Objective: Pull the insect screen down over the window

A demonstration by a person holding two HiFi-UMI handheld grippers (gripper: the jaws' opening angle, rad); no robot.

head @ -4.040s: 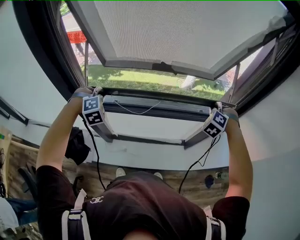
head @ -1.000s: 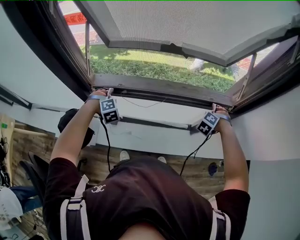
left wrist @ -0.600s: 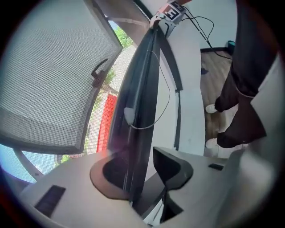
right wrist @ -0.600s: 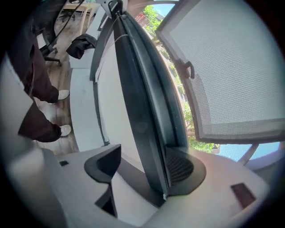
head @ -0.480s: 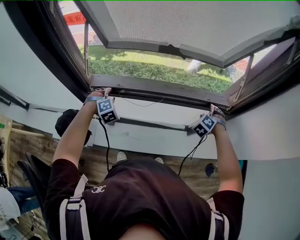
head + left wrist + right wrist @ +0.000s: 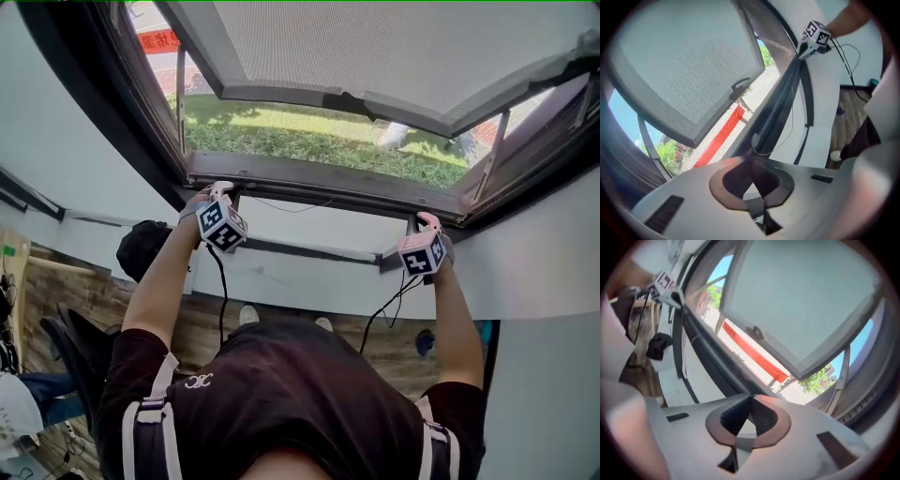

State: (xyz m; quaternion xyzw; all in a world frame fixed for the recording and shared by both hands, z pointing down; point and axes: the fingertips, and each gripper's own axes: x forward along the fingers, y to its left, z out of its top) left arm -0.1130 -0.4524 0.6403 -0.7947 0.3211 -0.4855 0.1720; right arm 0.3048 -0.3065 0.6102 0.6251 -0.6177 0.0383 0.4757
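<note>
My left gripper has just closed. In the left gripper view its jaws meet at the tips with nothing between them. My right gripper has just closed the same way, jaws pressed together and empty.

In the head view both are held up at the window's lower frame rail. The left one is at the rail's left end, the right one at its right end, and each marker cube faces the camera. I cannot tell whether either tip touches the rail. A black cable hangs from the left gripper, and another hangs from the right.

A thin cord sags just below the rail, against the white sill.

The insect screen fills the top of the frame. It is a grey mesh panel in a pale frame, tilted away from the opening, with a dark handle in the middle of its lower edge. It is well apart from both grippers. Between its lower edge and the frame rail lies an open gap showing sunlit grass. A red banner shows at the upper left.
</note>
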